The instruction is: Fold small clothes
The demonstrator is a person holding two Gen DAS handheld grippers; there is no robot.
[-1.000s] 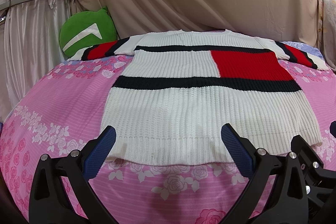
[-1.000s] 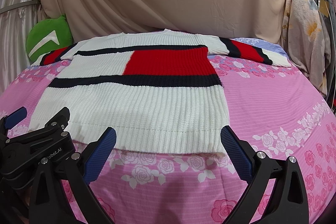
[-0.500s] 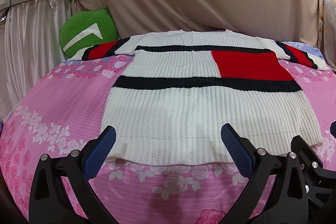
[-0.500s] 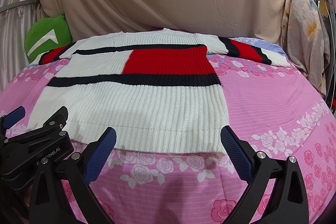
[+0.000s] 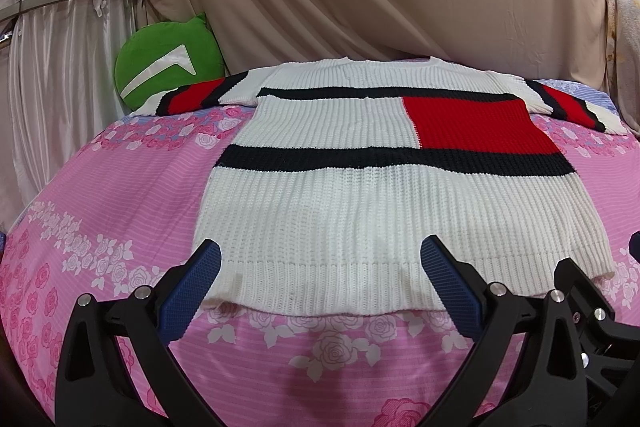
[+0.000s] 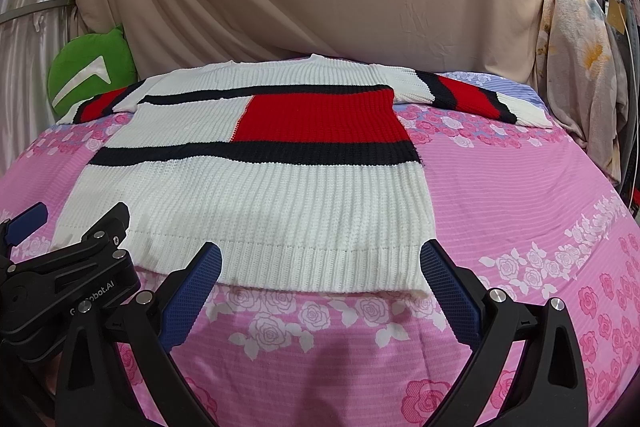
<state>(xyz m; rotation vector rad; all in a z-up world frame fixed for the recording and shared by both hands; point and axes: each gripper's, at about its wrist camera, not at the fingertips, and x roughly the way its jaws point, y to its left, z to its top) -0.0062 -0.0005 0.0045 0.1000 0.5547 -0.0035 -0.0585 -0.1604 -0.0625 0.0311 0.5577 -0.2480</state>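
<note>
Grippers, left gripper (image 5: 320, 277) and right gripper (image 6: 320, 277), hover wide apart at sweater (image 5: 360, 211) hem.

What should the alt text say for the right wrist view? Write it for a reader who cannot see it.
A white knit sweater with navy stripes and a red block lies flat, sleeves spread, on a pink rose-print bedsheet. The open right gripper is at its hem; the left gripper is alongside.

White sweater (image 5: 340, 211), red block, navy stripes; pink rose-print sheet (image 5: 120, 195); green cushion (image 5: 160, 67).
</note>
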